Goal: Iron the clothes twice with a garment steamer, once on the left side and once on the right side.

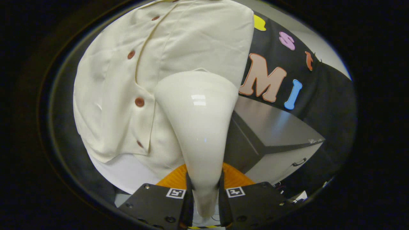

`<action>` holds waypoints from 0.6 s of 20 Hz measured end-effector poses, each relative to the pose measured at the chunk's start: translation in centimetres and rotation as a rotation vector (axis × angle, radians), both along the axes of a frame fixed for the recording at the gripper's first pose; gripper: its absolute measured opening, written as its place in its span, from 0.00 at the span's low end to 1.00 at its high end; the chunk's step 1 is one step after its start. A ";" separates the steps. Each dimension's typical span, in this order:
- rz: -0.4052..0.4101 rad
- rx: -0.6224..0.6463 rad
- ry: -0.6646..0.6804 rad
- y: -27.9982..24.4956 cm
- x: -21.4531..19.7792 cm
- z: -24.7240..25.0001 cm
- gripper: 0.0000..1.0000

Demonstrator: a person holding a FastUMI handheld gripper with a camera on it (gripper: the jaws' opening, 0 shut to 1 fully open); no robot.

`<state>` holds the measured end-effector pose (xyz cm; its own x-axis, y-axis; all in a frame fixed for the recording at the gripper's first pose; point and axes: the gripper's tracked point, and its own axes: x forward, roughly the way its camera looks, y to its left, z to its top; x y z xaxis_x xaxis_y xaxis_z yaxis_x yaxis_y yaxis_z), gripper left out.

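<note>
A cream button-up shirt (166,64) with brown buttons hangs ahead of me, spread wide. A glossy white garment steamer (198,121) runs from between my fingers up to the shirt. Its broad head rests against the cloth to the right of the button placket. My gripper (205,191) is shut on the steamer's narrow handle, one finger pressing on each side. The steamer's head hides the cloth behind it.
A grey cabinet (274,127) with a drawer handle stands to the right of the steamer, below the booth's black cloth wall. An orange pad (236,180) lies just beyond the fingers. A white surface (127,172) shows beneath the shirt's hem.
</note>
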<state>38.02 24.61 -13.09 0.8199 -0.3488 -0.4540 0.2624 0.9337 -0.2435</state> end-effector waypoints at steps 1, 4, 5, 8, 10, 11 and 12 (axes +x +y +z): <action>-0.007 0.000 0.012 -0.2 0.1 -1.0 0.32; -0.028 0.014 0.021 -0.5 0.4 -3.4 0.32; -0.029 0.009 0.029 -0.6 0.3 -4.1 0.32; -0.015 0.002 0.060 -0.7 0.3 -5.8 0.32; -0.010 0.002 0.069 -0.7 0.5 -6.4 0.32; -0.008 -0.003 0.071 -0.9 0.9 -6.4 0.32; -0.010 -0.007 0.074 -0.9 1.0 -6.5 0.32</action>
<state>39.04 23.75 -19.55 0.7809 -0.3597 -0.5107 0.2525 0.9296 -0.2686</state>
